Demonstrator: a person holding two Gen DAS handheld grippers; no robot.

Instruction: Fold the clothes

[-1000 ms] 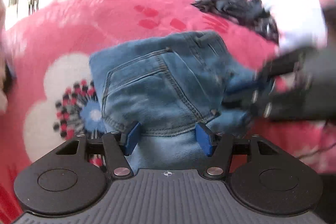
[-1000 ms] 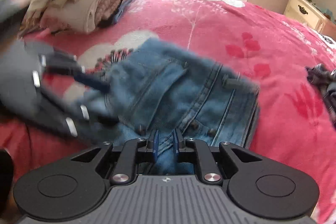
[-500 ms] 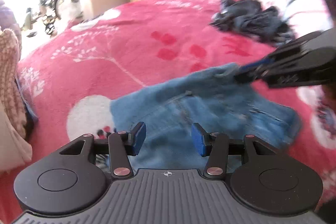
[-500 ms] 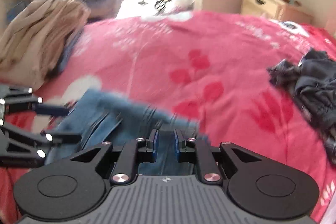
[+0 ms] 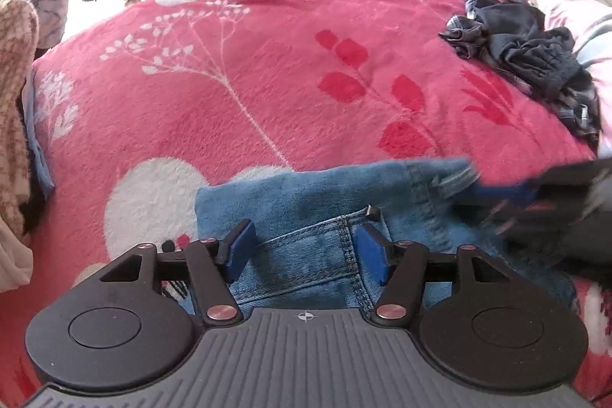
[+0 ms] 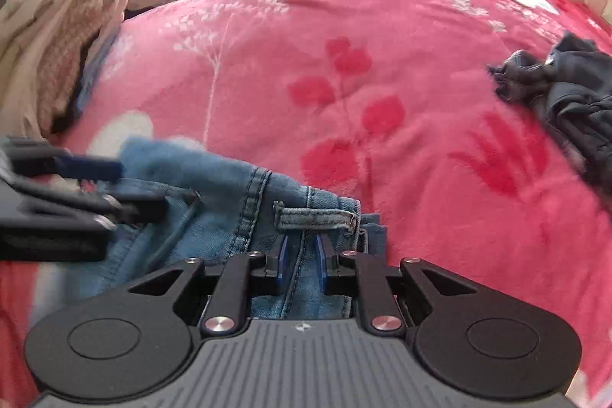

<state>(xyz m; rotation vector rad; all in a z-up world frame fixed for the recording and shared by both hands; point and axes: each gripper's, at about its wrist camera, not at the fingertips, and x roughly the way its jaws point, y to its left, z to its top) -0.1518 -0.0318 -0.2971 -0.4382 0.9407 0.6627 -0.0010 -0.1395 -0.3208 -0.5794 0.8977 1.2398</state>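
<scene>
Jeans [image 5: 306,217] lie folded on the bed [image 5: 267,83], directly beneath both tools. Right hand-held gripper [image 6: 301,260] pinches the waistband; left hand-held gripper [image 5: 306,253] hangs spread over the denim. Step judged: setting down a fold. Next: release, press flat.

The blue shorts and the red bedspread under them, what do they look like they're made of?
Blue shorts: denim by the look, faded matte cotton weave with doubled topstitched seams and a belt loop. Red bedspread: probably plush fleece, with fuzzy, softly shaded pile and printed white flowers.
</scene>
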